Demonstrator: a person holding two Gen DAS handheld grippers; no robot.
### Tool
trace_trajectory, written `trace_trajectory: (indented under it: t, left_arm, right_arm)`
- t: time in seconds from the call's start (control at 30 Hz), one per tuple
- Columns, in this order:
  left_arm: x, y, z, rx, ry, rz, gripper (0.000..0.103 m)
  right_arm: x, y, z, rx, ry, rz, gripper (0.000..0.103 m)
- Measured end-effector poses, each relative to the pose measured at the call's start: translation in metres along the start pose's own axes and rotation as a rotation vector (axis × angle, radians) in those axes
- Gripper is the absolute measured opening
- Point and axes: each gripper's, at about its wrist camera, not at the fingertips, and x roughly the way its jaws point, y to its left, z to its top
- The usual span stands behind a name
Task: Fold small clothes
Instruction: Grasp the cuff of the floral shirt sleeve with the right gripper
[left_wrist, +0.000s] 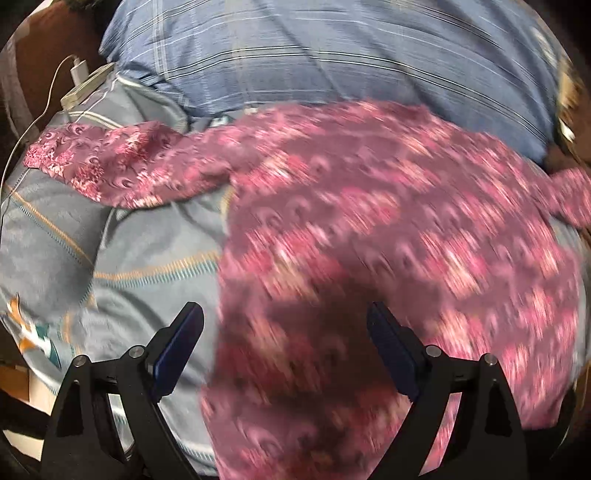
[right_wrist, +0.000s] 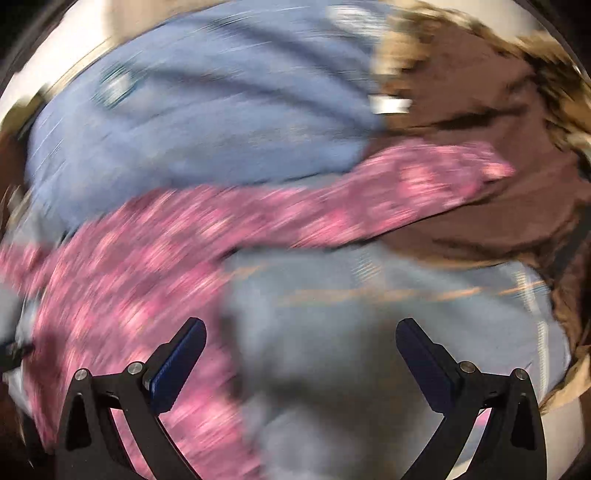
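A: Although both views are blurred, where is the garment?

B: The pink patterned garment (left_wrist: 388, 236) lies spread on the grey-blue bedsheet (left_wrist: 122, 251) of a bed. In the left wrist view it fills the middle and the right side, and one sleeve (left_wrist: 122, 162) reaches to the left over the sheet. In the right wrist view the garment (right_wrist: 122, 273) is on the left, and a long narrow part of it (right_wrist: 417, 181) goes up to the right, onto a brown cloth (right_wrist: 480, 122).

A: And the tongs?

B: The left tongs (left_wrist: 285, 314) are wide apart and hold nothing. The garment edge passes between the two fingers; the right finger is over the pink cloth, the left finger over the sheet. I cannot tell if they touch the cloth. The right tongs (right_wrist: 301, 328) are also wide apart and empty. The left finger is over the garment edge, and grey sheet (right_wrist: 332, 332) shows between the fingers.

A: What is around it?

B: Behind the garment is a blue striped pillow (left_wrist: 314, 55). At the far left of the left wrist view a white charger (left_wrist: 79, 68) with a thin cable (left_wrist: 35, 122) sits on a pale flat block (left_wrist: 86, 88) at the bed edge. The sheet has orange stitched lines and a small orange and teal print (left_wrist: 31, 328) at the left.
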Motion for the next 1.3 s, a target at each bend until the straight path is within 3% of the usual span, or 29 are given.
trace_trajectory:
  t: [0.13,0.23,0.33,0.47,0.53,0.57,0.6,0.67,1.0,1.13,1.3]
  left_arm:
    - [0.023,0.007,0.027,-0.076,0.061,-0.015,0.091]
    - [0.040,0.004,0.040,-0.122,0.095,-0.040,0.091]
    - [0.054,-0.006,0.048,-0.134,0.133,-0.058,0.091]
    - [0.067,-0.018,0.053,-0.108,0.158,-0.043,0.091]
    - [0.073,-0.021,0.055,-0.105,0.167,-0.043,0.091]
    - [0.075,-0.022,0.054,-0.103,0.170,-0.042,0.091]
    - [0.077,-0.022,0.054,-0.102,0.175,-0.042,0.091]
    - [0.079,-0.022,0.053,-0.098,0.176,-0.044,0.091]
    - [0.078,-0.015,0.064,-0.097,0.113,-0.105,0.091]
    - [0.082,-0.013,0.076,-0.075,0.066,-0.113,0.091]
    - [0.090,0.006,0.084,-0.135,0.024,-0.152,0.091]
  right_arm:
    - [0.019,-0.078,0.052,0.140,-0.080,-0.096,0.102]
    - [0.038,-0.118,0.080,0.244,-0.098,-0.068,0.101]
    - [0.062,-0.130,0.094,0.315,-0.085,-0.018,0.093]
    - [0.091,-0.135,0.101,0.379,-0.072,0.022,0.073]
    - [0.109,-0.138,0.105,0.411,-0.054,0.015,0.068]
    - [0.114,-0.139,0.105,0.420,-0.048,0.013,0.056]
    - [0.117,-0.141,0.104,0.429,-0.038,0.004,0.036]
    - [0.114,-0.141,0.102,0.443,-0.059,0.013,0.010]
    - [0.047,-0.094,0.095,0.311,-0.217,0.008,0.009]
    - [0.043,-0.050,0.096,0.245,-0.208,0.026,0.009]
    - [0.045,0.030,0.093,0.182,-0.193,0.151,0.009]
